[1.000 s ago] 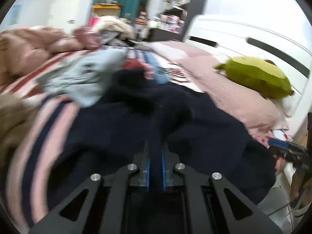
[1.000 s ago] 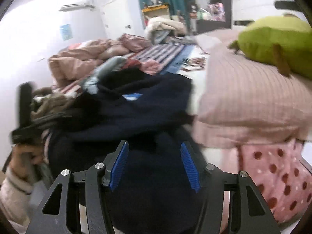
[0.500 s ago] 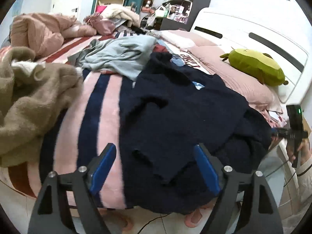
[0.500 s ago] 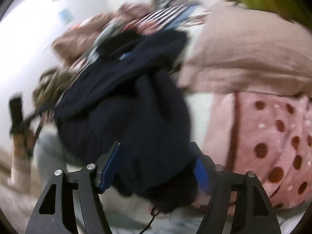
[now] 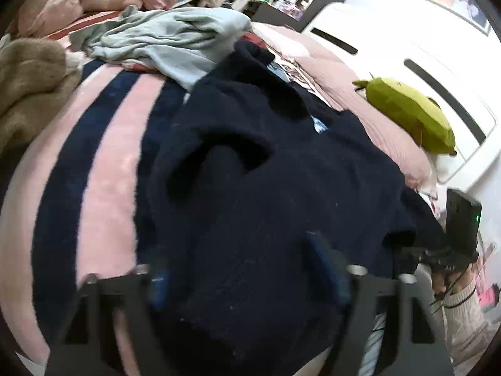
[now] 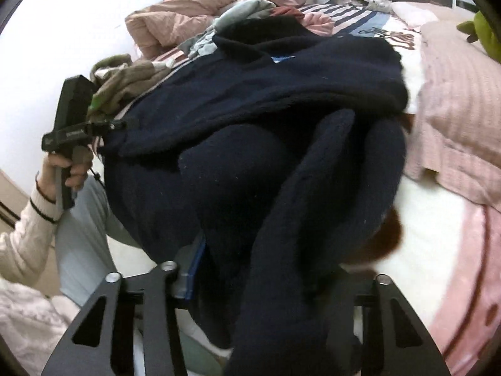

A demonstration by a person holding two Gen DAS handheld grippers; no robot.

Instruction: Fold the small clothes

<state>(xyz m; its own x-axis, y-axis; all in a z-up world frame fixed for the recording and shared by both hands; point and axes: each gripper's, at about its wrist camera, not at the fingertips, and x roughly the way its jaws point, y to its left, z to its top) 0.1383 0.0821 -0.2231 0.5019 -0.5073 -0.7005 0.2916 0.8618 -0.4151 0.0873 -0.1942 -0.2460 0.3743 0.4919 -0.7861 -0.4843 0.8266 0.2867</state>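
Note:
A dark navy knit sweater (image 5: 281, 194) lies spread over the near edge of the bed; it also fills the right wrist view (image 6: 266, 119). My left gripper (image 5: 247, 272) is open, its blue fingers astride the sweater's near hem. My right gripper (image 6: 260, 269) is open with a hanging fold of the sweater, perhaps a sleeve (image 6: 300, 225), draped between its fingers; the right finger is hidden by the cloth. The left gripper also shows at the left of the right wrist view (image 6: 72, 125), and the right gripper at the right of the left wrist view (image 5: 451, 244).
A pink-and-navy striped blanket (image 5: 103, 163) covers the bed. A light blue garment (image 5: 175, 37) and a brown fuzzy garment (image 5: 28, 81) lie behind the sweater. A pink pillow (image 6: 460, 100), a green plush toy (image 5: 410, 116) and the white headboard (image 5: 438, 72) are to the right.
The left gripper let go of the sweater, opened wide, and has now dropped close onto its near hem. The right gripper moved down to the sweater's hanging edge, which now drapes between its fingers.

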